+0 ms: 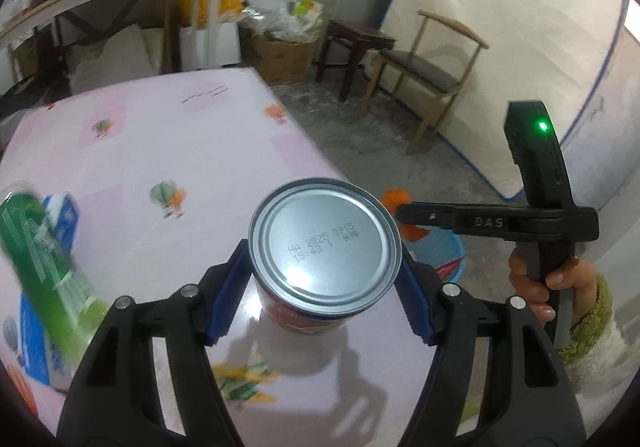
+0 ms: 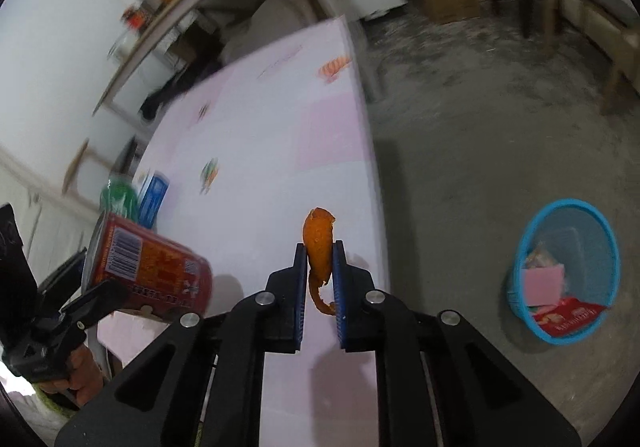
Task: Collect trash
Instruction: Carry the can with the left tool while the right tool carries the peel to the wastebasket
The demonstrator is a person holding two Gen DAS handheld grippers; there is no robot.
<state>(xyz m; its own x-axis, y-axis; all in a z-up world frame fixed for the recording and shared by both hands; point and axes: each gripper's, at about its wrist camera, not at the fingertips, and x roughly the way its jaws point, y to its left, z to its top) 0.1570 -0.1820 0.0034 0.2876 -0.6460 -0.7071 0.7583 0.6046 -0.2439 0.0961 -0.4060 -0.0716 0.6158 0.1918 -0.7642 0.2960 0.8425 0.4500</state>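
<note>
Left claw (image 1: pixel 324 271) clamped on red-labelled round metal can (image 1: pixel 325 247), blue pads pressing its two sides. Can tilted, grey end turned to the left wrist camera, stamped "HA 2025 0915" and "15:43 1", a few more digits smudged. Barcode and yellow print on the red label in the right wrist view, too blurred to read. Held just above pink patterned desk (image 1: pixel 168 151), near its right edge.

Right claw (image 2: pixel 321 279) nearly together, pinching curled orange peel strip (image 2: pixel 319 247) upright between blue pads, tip sticking out past them. "DAS" embossed on the right claw's black bar, green light glowing on its handle, hand in green cuff (image 1: pixel 536 287) around the grip. Peel over the desk's edge, well apart from round blue plastic basket (image 2: pixel 520 267) on the grey floor to the right, pink and red wrappers inside.

Green bottle (image 1: pixel 44 263) and blue-white carton (image 1: pixel 64 215) blurred on the desk, left of the can.
</note>
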